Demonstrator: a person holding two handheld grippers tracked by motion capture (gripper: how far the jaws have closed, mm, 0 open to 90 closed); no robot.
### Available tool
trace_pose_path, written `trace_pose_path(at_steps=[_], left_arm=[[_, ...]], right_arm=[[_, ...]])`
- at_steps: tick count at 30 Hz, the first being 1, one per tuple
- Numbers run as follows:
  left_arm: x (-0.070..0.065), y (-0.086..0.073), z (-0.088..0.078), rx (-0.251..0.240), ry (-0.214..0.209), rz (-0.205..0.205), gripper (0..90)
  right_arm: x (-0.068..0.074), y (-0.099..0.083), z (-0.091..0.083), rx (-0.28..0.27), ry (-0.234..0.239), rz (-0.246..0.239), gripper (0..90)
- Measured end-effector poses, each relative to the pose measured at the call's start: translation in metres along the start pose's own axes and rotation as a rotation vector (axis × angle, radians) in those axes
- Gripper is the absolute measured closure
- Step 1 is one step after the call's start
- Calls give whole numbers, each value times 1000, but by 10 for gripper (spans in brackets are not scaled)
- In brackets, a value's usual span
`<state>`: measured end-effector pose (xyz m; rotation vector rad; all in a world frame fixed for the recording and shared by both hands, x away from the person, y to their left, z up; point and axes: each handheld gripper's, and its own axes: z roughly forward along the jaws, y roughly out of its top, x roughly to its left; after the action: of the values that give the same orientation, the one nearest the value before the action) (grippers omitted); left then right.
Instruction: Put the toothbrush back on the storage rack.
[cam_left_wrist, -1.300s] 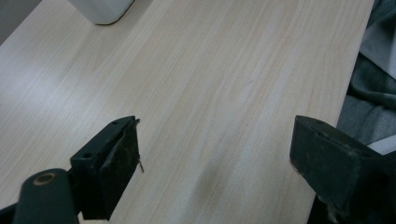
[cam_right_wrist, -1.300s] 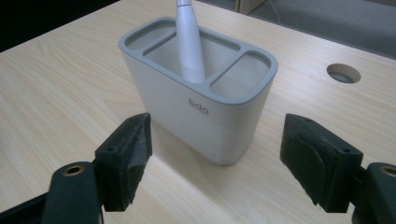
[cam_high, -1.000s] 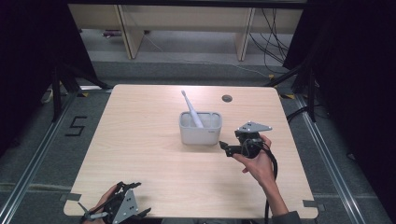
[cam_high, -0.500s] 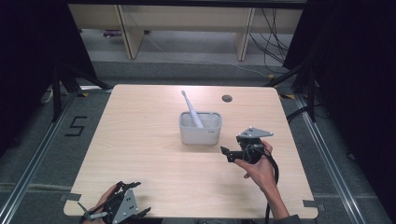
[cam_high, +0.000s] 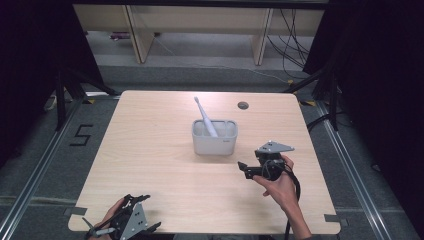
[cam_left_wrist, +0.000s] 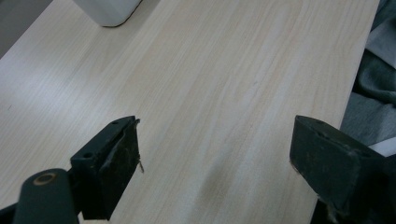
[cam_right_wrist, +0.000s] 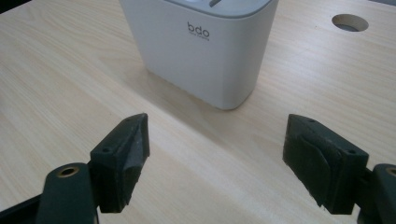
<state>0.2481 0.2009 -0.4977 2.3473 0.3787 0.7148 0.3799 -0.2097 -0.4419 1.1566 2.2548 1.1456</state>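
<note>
A white rectangular holder (cam_high: 214, 137) stands near the middle of the wooden table (cam_high: 150, 150), with a white toothbrush (cam_high: 205, 117) leaning out of it toward the back left. My right gripper (cam_high: 243, 169) is held a little to the front right of the holder, open and empty, its jaws pointing left. In the right gripper view the holder (cam_right_wrist: 205, 46) marked "bdo" is close ahead, beyond the wide-apart fingers (cam_right_wrist: 122, 161). My left gripper (cam_high: 142, 214) rests at the table's front left edge, open with nothing between its fingers (cam_left_wrist: 116, 165). A corner of the holder (cam_left_wrist: 109, 10) is far off.
A round cable hole (cam_high: 243, 105) sits in the table's back right; it is also in the right gripper view as the cable hole (cam_right_wrist: 349, 22). Shelving and cables lie beyond the far edge. Grey cloth (cam_left_wrist: 373, 79) borders the table in the left gripper view.
My right gripper has drawn back from the holder toward the front of the table and dropped lower. The left gripper has stayed put.
</note>
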Motion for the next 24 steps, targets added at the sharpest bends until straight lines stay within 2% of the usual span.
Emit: trace_pose_path(at_steps=[1,2,3,4,5,6,9,10,12,13,14,17,18,19,20,21,23,24], left_arm=[[-1,-1,1,-19,6,-10,154],[-1,-1,0,-17,5,-12,154],[0,0,0,-7,2,-3,154],[-1,0,0,-21,0,-17,154],[0,-1,-1,-20,-1,-17,154],[1,0,-2,-8,4,-14,154],[1,-2,-3,-8,10,-28,154],[2,-2,-3,-6,18,-22,154],[2,-3,-2,-15,16,-37,153],[2,-4,-3,-21,20,-45,154],[4,-3,-3,-6,22,-33,154],[4,-4,-4,-4,25,-33,154],[4,-4,-4,-5,26,-34,154],[4,-4,-4,-4,27,-34,154],[3,-4,-4,-7,25,-42,154],[3,-4,-5,-10,26,-45,154],[4,-4,-6,-3,29,-46,154],[5,-4,-6,5,31,-44,154]], right_arm=[[2,-2,0,1,4,26,239],[2,-3,0,-3,18,2,239],[4,-4,-1,3,18,24,240],[5,-5,-4,9,12,25,240],[6,-5,-6,11,4,22,240],[6,-6,-6,-4,13,-2,240],[8,-9,-10,1,-3,-1,238],[8,-10,-11,4,9,-3,238],[10,-12,-11,3,16,13,237],[10,-13,-11,8,34,2,237],[11,-15,-13,17,12,15,236],[13,-19,-13,35,10,37,237],[11,-21,-13,25,8,6,237],[10,-22,-12,25,21,1,236],[11,-24,-14,35,13,24,236],[11,-26,-15,29,6,25,236],[11,-29,-17,39,-3,23,236],[9,-31,-18,29,-12,4,236]])
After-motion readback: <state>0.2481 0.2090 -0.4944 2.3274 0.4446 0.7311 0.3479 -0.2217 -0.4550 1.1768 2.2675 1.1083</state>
